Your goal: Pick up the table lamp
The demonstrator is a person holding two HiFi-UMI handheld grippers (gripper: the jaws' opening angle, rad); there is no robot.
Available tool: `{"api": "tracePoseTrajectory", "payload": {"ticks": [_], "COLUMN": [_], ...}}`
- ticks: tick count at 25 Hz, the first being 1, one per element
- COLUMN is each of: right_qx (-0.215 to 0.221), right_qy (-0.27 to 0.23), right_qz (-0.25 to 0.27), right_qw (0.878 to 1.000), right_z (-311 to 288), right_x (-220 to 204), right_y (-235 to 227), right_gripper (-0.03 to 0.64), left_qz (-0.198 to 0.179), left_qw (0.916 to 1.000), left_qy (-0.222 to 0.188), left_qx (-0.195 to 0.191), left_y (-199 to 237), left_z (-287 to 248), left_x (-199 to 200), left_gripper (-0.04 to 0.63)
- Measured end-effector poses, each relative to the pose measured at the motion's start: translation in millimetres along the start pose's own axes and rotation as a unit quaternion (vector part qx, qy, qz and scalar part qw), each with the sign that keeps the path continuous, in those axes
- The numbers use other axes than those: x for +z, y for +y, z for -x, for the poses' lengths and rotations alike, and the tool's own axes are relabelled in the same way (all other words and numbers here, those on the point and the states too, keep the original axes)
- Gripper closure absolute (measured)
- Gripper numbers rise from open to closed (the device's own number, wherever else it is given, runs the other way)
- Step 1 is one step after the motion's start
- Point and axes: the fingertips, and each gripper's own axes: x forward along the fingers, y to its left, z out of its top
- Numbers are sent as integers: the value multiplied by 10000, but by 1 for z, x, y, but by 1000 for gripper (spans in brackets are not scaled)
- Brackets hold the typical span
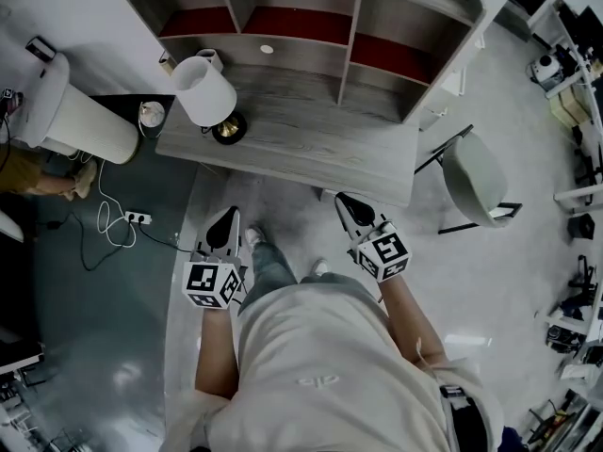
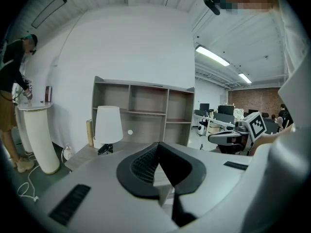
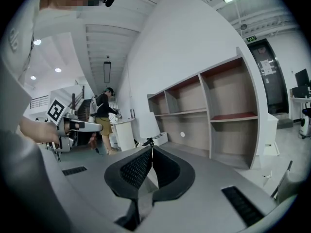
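Right now you hold both grippers low in front of your body, over the floor and short of the worktop's near edge. Your left gripper has its jaws pressed together with nothing between them; its own view shows the dark ribbed pads meeting in a single line at the left gripper. Your right gripper is the same, pads flat against each other and empty, as its own view of the right gripper confirms. The lamp stands upright at the worktop's left end, white shade over a dark round base, in front of the leftmost compartment of the shelf that sits along the back of the worktop. Neither gripper touches it; both are well apart from it, the left one nearer. In the left gripper view the lamp lies up and to the left of the jaw line. In the right gripper view the lamp shows just above the jaw tips, far off. A chair stands off the worktop's right end, and a white pedestal off its left end.
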Motion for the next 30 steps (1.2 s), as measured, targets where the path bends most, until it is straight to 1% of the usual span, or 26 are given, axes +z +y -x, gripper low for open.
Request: {"api": "tracePoseTrajectory", "payload": {"ticks": [5,10,15,21,30], "right_qx": [-45,-121,-172,-281,-433], "right_qy": [31,87,116,168,199], "right_qz": [-1,36,83,66,25], "right_qw": [10000,9999,9998,9994,9989], "right_z": [-35,-84,-139,-199,-277], "right_x": [7,22,41,56,64], "right_y": [1,3,11,20,52], "right_gripper": [584,584,584,584,583], "left_qz": [-12,193,189,181,245], "left_qw": [9999,9997,9997,9993,9984], "left_qy": [33,36,48,80,130], "left_qx": [-132,-123,-171,-320,-494], "left_y": [30,87,146,206,290], "left_z": [-18,-40,-60,-82,-86], "left_x": [2,12,25,37,37], "left_gripper": [580,580,580,580,578]}}
